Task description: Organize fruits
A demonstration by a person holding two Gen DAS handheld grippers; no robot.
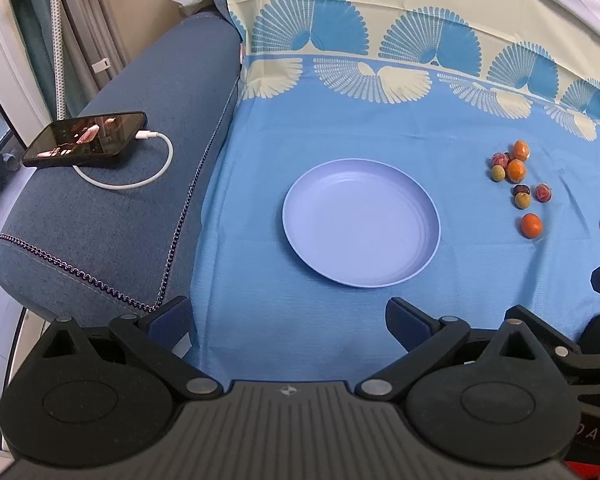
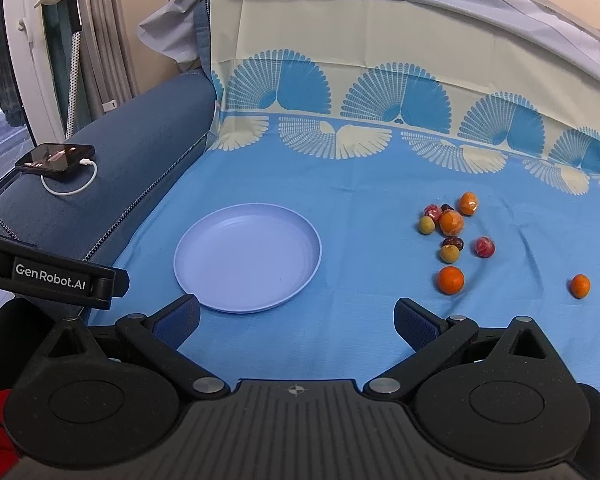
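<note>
So we have both the left gripper (image 1: 288,320) and right gripper (image 2: 296,322) spread wide and holding nothing, the plate (image 2: 300,276) bare, and all the fruits (image 2: 451,224) left on the cloth (image 2: 339,208).

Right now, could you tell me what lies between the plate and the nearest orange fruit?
Only bare blue cloth separates the plate from the orange fruit, shown clearest in the right wrist view.

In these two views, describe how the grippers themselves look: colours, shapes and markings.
Both the left gripper and right gripper are matte black, with round pivot discs, silver rivets, a ribbed grey centre and blue textured pads. White "GenRobot.AI" lettering marks the left one's side.
</note>
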